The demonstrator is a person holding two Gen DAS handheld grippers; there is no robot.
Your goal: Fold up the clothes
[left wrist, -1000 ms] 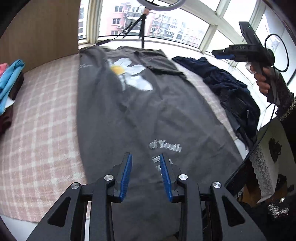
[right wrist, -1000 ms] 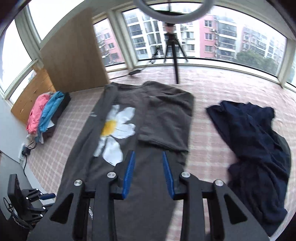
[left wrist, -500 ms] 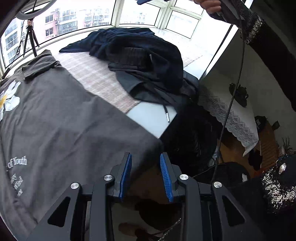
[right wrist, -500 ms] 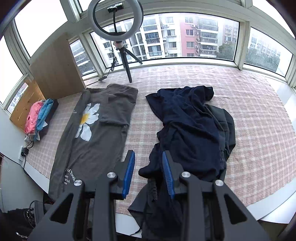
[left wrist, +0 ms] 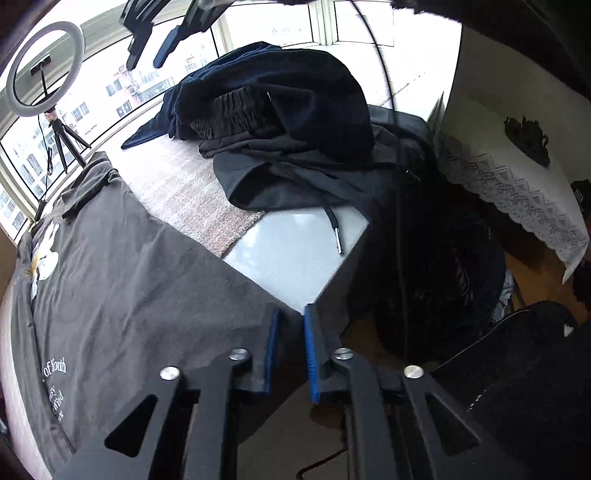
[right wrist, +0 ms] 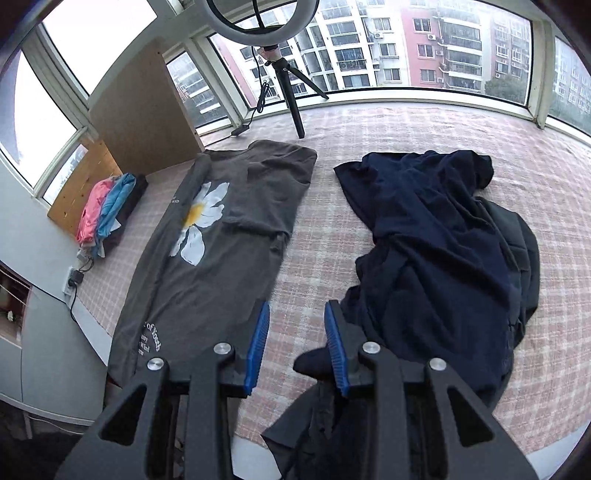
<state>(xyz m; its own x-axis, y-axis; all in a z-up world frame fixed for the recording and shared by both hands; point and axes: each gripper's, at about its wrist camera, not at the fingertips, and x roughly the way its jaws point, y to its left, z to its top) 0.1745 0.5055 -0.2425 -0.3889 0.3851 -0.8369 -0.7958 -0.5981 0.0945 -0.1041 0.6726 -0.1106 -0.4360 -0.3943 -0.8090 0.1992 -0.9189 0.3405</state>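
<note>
A grey T-shirt [right wrist: 221, 240] with a white daisy print lies flat on the plaid cover, both sleeves folded in; it also shows in the left wrist view [left wrist: 122, 288]. My left gripper [left wrist: 290, 350] is open and empty, low at the shirt's bottom right hem corner by the platform edge. My right gripper [right wrist: 295, 350] is open and empty, held high above the gap between the grey shirt and a heap of dark navy clothes [right wrist: 436, 251]. The right gripper's fingers [left wrist: 147, 33] show at the top of the left wrist view.
The navy and black clothes [left wrist: 288, 122] pile up at the platform's right, a drawstring hanging over the white edge [left wrist: 295, 258]. A ring light on a tripod [right wrist: 284, 74] stands by the windows. Folded pink and blue clothes [right wrist: 107, 210] sit at the far left.
My left gripper has swung right and down from over the shirt's printed hem to its bottom right corner. My right gripper has risen, drawn back and shifted right toward the navy pile.
</note>
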